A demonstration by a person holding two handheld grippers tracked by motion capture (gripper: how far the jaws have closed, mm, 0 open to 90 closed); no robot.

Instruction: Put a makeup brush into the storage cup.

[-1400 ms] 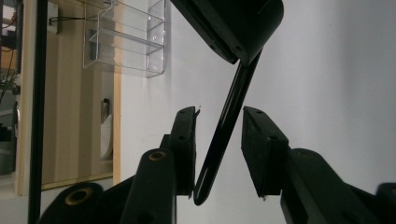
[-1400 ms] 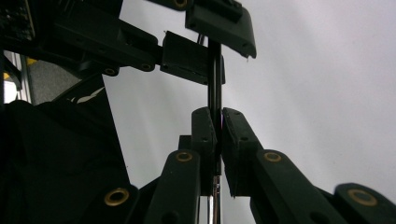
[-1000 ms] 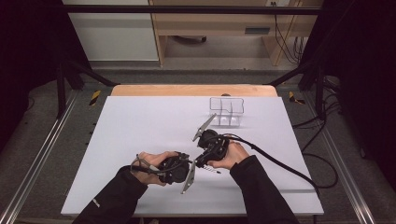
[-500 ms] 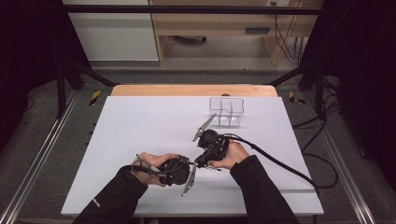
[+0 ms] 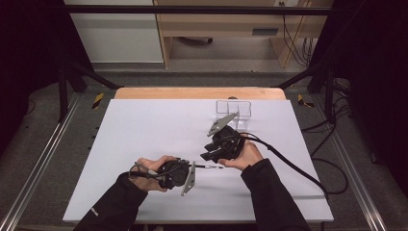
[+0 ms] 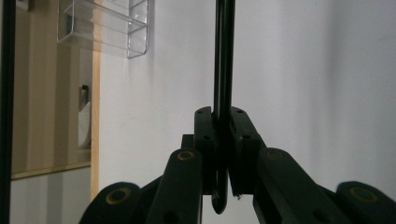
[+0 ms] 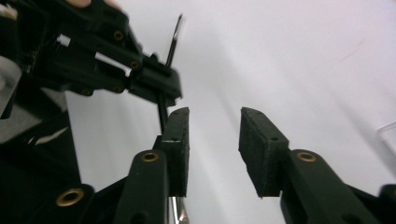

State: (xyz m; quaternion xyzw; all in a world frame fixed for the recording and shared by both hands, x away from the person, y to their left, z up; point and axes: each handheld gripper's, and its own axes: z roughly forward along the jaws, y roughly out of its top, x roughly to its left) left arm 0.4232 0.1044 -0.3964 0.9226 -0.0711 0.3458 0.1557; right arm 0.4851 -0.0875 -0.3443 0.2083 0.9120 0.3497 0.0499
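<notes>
On the white bench (image 5: 144, 125), near its front edge, a thin black rod (image 6: 223, 56), possibly a pen, is clamped in the left gripper (image 6: 222, 140); the right gripper (image 7: 214, 140) is held unclenched just beside it.

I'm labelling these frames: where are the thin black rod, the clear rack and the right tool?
thin black rod (image 6: 224, 60), left gripper view, its shaft.
clear rack (image 5: 234, 109), high view, its front wall.
right tool (image 7: 215, 140), right gripper view, between its open pads.

Black sleeves (image 5: 269, 192), black grippers (image 5: 222, 145) with brass-ringed pivots, grey plates, seemingly black cables.
</notes>
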